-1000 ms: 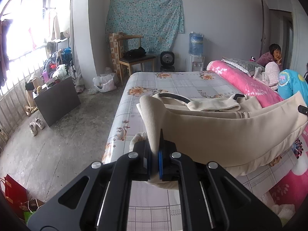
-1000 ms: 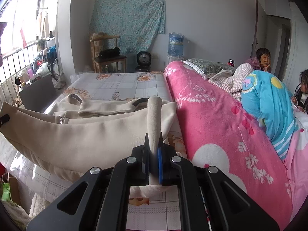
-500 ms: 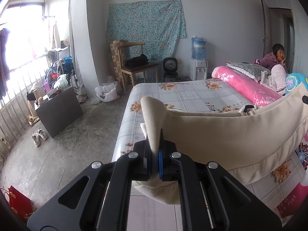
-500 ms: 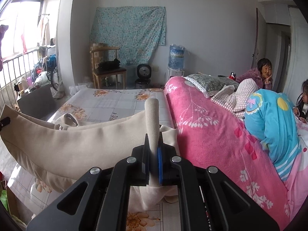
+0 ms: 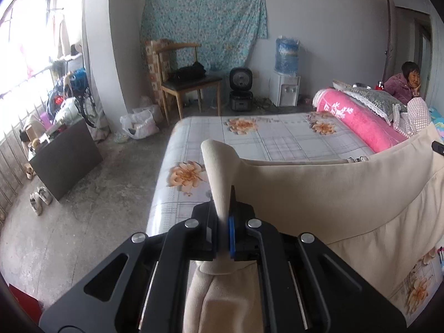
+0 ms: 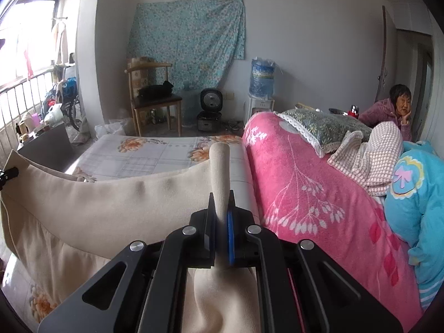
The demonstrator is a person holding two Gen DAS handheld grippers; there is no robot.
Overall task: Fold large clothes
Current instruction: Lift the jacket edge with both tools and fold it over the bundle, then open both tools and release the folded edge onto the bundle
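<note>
From the left side: the left gripper [image 5: 222,216] pinches one corner of a cream garment [image 5: 333,194], its jaws just starting to ease apart with cloth between them; the fabric hangs stretched above the flowered bed [image 5: 249,138].

From the right side: the right gripper [image 6: 222,219] is clamped on the opposite corner of the garment [image 6: 111,202], beside a pink blanket [image 6: 305,194]. Keeping both corners level and the edge taut should lay a straight fold.

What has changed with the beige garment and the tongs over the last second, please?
The beige garment has been drawn back along the bed and lifted, now hanging between both tongs. Left tongs and right tongs still pinch its corners, the left just starting to open.
</note>
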